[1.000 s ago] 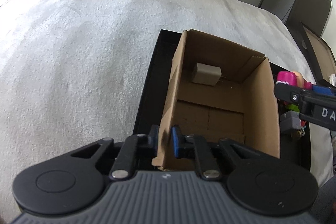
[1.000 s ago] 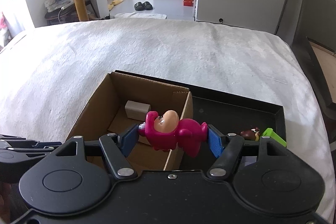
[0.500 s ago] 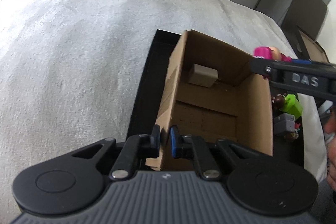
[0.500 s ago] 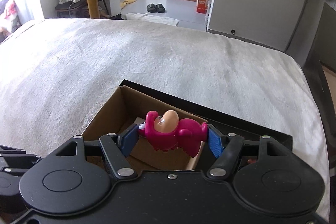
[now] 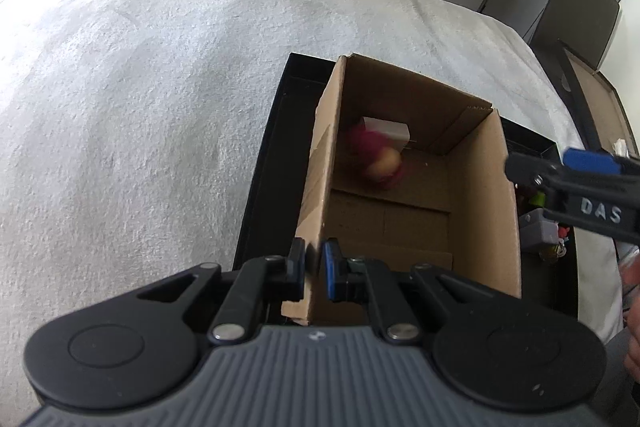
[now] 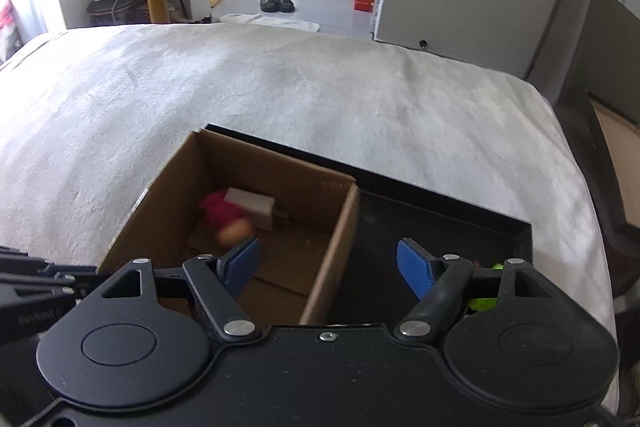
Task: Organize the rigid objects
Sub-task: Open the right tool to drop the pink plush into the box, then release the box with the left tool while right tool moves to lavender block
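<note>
Toy [image 5: 374,157] lies blurred in the box [image 5: 508,219], right gripper [image 6: 328,265] wide, left gripper [image 5: 314,269] pinching its wall; next pick likely from the tray [image 6: 440,219].

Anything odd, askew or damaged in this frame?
The pink toy figure inside the cardboard box is motion-blurred, beside the beige block, apparently tumbling. The right gripper is open and empty. The left gripper pinches the box's torn near-left wall.

Your L wrist cam sits close at the cardboard box [image 5: 472,187] near-left wall, facing in; R cam looks down from above/right. Both share box interior.
</note>
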